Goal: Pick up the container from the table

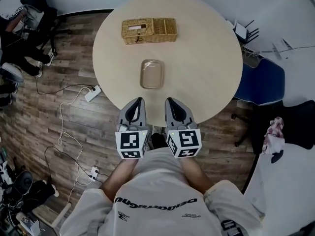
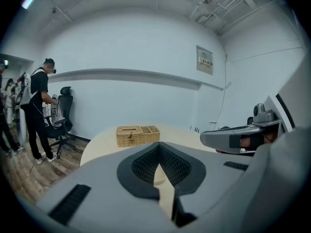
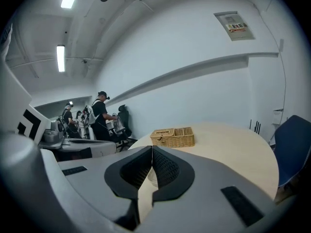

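Observation:
A clear, shallow rectangular container lies on the round beige table, near its front middle. Both grippers hover side by side at the table's near edge, just short of the container. My left gripper is shut, its jaws meeting with nothing between them. My right gripper is shut too, and empty. In the left gripper view the jaws hide most of the container. In the right gripper view a sliver of the container shows behind the shut jaws.
A wicker basket with compartments stands at the table's far side. A blue chair sits to the right. Cables and a power strip lie on the wooden floor at left. People stand by office chairs farther off.

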`<control>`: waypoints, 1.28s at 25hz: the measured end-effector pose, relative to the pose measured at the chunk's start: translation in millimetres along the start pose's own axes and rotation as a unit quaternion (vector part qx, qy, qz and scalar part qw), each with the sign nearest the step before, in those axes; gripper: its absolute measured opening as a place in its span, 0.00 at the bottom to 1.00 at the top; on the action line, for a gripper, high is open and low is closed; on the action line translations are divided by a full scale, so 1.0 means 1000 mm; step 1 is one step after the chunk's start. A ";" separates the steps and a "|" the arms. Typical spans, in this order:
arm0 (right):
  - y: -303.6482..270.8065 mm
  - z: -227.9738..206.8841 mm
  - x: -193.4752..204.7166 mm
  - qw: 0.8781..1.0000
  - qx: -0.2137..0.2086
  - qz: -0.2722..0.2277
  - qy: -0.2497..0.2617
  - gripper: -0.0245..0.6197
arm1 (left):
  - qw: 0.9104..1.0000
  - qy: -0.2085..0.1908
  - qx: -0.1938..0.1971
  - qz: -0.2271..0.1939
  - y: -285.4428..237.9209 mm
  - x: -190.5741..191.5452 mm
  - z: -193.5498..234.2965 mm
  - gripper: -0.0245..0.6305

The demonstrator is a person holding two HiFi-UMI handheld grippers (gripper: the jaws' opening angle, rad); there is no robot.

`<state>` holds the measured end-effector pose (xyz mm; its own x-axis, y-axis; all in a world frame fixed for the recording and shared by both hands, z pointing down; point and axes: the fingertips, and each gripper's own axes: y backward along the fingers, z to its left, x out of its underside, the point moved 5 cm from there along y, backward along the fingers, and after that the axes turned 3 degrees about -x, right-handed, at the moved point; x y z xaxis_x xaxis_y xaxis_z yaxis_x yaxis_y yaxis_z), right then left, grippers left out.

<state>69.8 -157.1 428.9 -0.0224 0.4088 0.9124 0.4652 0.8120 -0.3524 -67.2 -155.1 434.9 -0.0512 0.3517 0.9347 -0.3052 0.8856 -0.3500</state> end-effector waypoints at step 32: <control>-0.159 -0.086 0.096 0.989 0.025 0.120 -0.077 0.22 | 0.989 0.058 -0.025 0.134 -0.170 0.107 0.064 0.17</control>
<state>69.6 -283.0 590.1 -0.0530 0.6478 0.7599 0.4296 0.7018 -0.5683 -81.3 -287.6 598.0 -0.0134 0.6053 0.7959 -0.2485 0.7689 -0.5891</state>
